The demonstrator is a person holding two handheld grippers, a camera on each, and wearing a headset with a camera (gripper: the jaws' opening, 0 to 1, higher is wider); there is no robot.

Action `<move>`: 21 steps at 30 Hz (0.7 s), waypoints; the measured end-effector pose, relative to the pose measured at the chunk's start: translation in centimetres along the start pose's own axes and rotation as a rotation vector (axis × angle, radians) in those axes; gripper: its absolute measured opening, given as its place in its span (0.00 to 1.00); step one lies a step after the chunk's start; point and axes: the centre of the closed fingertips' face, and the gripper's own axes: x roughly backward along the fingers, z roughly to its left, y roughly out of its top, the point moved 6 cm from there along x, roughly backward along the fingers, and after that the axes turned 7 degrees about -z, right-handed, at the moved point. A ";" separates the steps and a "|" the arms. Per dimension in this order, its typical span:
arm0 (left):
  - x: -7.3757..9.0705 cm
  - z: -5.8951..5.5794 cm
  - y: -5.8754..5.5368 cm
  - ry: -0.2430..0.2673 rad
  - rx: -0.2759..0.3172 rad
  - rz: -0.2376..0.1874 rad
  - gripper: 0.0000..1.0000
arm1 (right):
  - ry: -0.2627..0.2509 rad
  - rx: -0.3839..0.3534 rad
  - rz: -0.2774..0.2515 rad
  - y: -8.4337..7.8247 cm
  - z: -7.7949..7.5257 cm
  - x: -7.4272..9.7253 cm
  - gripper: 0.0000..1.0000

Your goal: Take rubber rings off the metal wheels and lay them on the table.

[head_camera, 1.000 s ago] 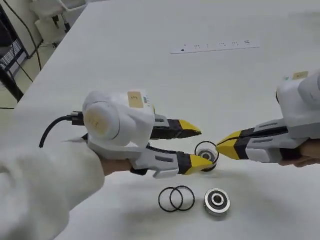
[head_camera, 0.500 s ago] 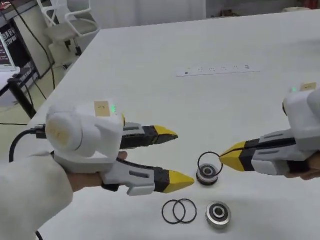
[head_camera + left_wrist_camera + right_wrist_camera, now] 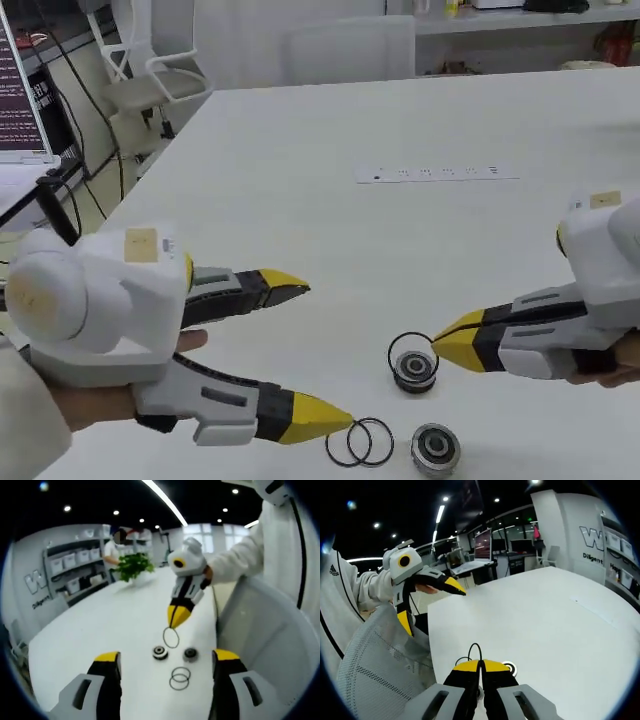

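At frame right the right gripper (image 3: pixel 442 350) clenches its fingers on a rubber ring (image 3: pixel 409 334) just above a metal wheel (image 3: pixel 416 369) on the table (image 3: pixel 300 180). The left gripper (image 3: pixel 318 355), lower left, has its fingers released.

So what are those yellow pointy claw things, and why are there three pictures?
They are two hand-held grippers; a person holds one in each hand. One picture comes from a camera on the person's head, the round ones from cameras on each gripper. The left gripper is open and holds nothing. The right gripper pinches a thin black rubber ring near a small round metal wheel. On the white table lie two more black rings and a second metal wheel.
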 end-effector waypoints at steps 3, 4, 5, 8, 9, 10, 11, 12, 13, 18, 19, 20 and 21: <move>1.4 0.1 -0.2 0.046 -0.001 0.001 0.77 | 0.014 0.001 0.008 0.0 0.5 -0.4 0.00; 2.0 0.1 -0.3 0.061 0.010 -0.006 0.77 | 0.021 0.002 0.012 -0.1 0.7 -0.5 0.00; 2.3 0.0 -0.3 0.067 0.014 -0.008 0.78 | 0.026 0.003 0.015 -0.1 0.8 -0.7 0.00; 3.5 -0.2 -0.7 0.102 0.022 -0.011 0.80 | 0.042 0.007 0.026 -0.1 1.2 -1.2 0.00; 3.9 -0.3 -0.9 0.122 0.046 -0.022 0.80 | 0.048 0.010 0.031 -0.1 1.3 -1.4 0.00; 4.1 -0.5 -0.9 0.129 0.062 -0.033 0.81 | 0.056 0.014 0.036 -0.2 1.5 -1.6 0.00; 4.3 -0.8 -1.1 0.134 0.076 -0.049 0.82 | 0.061 0.016 0.040 -0.2 1.6 -1.8 0.00; 4.4 -0.9 -1.2 0.139 0.080 -0.051 0.83 | 0.068 0.015 0.045 -0.2 1.7 -2.2 0.00; 4.5 -1.0 -1.4 0.143 0.086 -0.050 0.85 | 0.073 0.015 0.048 -0.2 1.8 -2.4 0.00; 4.8 -1.7 -2.0 0.158 0.112 -0.047 0.89 | 0.108 0.016 0.068 -0.4 2.2 -3.4 0.00; 4.8 -1.8 -2.1 0.160 0.114 -0.047 0.89 | 0.113 0.016 0.071 -0.5 2.3 -3.6 0.00; 4.9 -1.9 -2.2 0.166 0.115 -0.045 0.90 | 0.118 0.018 0.075 -0.5 2.4 -3.8 0.00; 4.9 -1.9 -2.2 0.169 0.117 -0.045 0.92 | 0.125 0.022 0.082 -0.6 2.5 -4.0 0.00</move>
